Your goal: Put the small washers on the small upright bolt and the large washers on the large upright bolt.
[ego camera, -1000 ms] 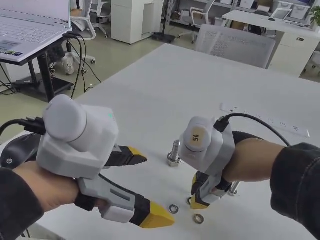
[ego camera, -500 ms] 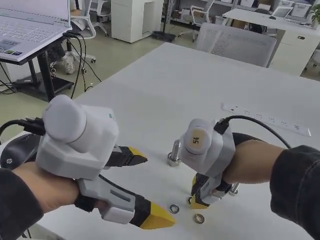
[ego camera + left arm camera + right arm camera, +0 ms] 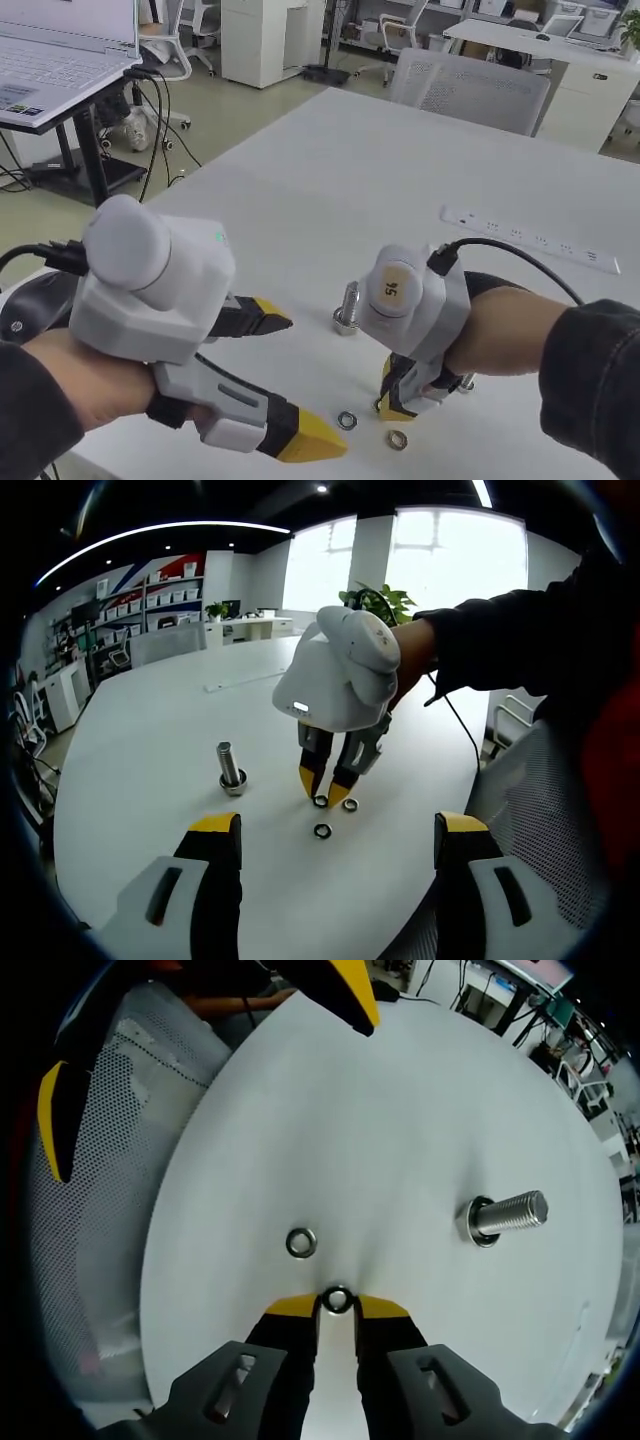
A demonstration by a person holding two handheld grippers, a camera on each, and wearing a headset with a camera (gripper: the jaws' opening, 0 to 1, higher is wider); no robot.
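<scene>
Head view: the left gripper (image 3: pixel 300 382) hovers with jaws wide, probably keeping clear. A bolt (image 3: pixel 347 308) stands upright mid-counter (image 3: pixel 330 180). The right gripper (image 3: pixel 392 407) points down, jaws narrowed onto a washer (image 3: pixel 338 1300) lying flat, apparently to lift it.

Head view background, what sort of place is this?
Probably an open-plan office or lab workspace: a mesh office chair stands at the far end of the white table, a laptop sits off to the left, and more desks stand behind.
</scene>
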